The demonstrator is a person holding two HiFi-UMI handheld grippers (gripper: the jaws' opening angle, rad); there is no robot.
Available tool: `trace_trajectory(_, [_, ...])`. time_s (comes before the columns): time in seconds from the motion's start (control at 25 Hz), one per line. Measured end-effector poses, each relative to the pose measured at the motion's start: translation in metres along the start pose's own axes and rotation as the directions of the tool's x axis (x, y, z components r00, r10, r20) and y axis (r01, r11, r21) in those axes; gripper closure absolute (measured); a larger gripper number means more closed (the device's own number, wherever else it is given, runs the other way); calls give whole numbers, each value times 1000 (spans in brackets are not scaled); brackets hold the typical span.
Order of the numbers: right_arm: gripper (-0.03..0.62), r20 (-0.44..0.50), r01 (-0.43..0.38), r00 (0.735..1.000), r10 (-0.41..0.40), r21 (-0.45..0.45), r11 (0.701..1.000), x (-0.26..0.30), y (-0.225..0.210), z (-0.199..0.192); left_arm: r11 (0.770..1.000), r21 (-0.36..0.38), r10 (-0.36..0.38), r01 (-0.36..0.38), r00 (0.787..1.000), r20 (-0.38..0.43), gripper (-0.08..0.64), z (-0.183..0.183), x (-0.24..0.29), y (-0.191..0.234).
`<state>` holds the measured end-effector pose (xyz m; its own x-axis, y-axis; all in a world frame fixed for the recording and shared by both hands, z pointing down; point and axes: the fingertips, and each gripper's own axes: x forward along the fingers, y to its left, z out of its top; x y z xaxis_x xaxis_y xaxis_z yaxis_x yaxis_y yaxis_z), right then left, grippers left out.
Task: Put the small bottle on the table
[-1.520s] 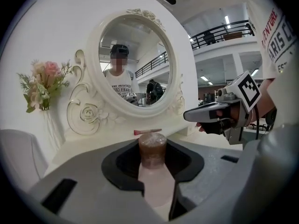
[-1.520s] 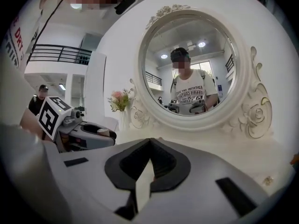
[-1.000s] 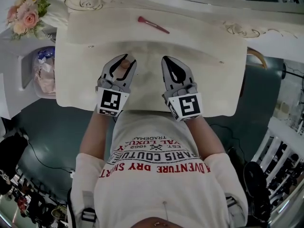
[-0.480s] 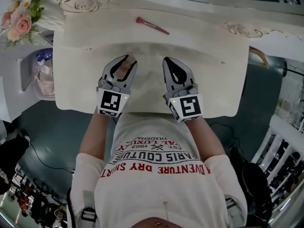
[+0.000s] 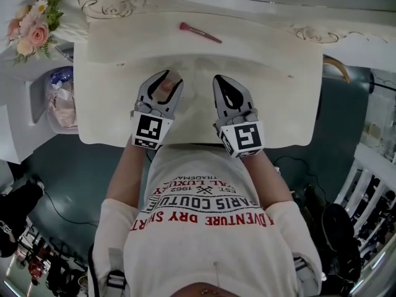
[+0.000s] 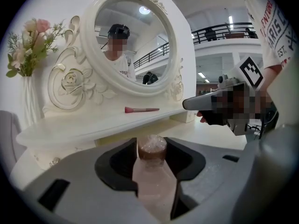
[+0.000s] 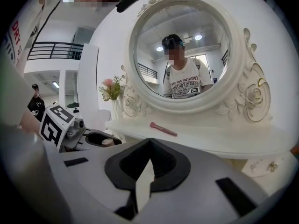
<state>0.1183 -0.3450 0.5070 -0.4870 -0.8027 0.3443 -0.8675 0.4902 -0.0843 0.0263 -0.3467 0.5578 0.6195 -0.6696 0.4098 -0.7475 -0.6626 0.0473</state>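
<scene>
The left claw (image 6: 152, 149) is opening, with the small bottle (image 6: 154, 183) upright between its jaws. The pink body fills the gap from pad to pad, and the brown cap (image 6: 152, 148) stands at the jaw tips. Below this claw lies the pale bench (image 5: 272, 104); no view shows whether the bottle's base touches it. Just to this claw's right, the right claw (image 7: 148, 146) hangs over the same bench with its jaws drawn together to a thin slit and nothing in them. Well ahead of both claws a pink makeup brush (image 5: 199, 32) lies on the raised back ledge, under the round white mirror (image 6: 133, 45). Far off to the left claw's left stands a bunch of flowers (image 5: 34, 26).
</scene>
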Motion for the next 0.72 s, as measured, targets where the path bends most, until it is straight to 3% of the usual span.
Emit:
trace_trajectory(0.08, [594, 0, 7, 1000, -7, -2, 1000, -2, 4, 3, 1000, -18, -11, 11, 1000, 9, 342, 4, -1, 0])
trace_trajectory(0.24, [594, 13, 29, 1000, -29, -7, 1000, -8, 10, 14, 999, -21, -26, 26, 999, 19, 308, 20, -8, -1])
trace_trajectory(0.52, [594, 52, 42, 998, -42, -6, 999, -26, 29, 43, 999, 52, -2, 0, 999, 54, 311, 57, -47, -3])
trace_trajectory(0.72, [594, 96, 67, 993, -66, -9, 998, -40, 42, 66, 999, 51, 1, -7, 993, 118, 372, 85, -78, 1])
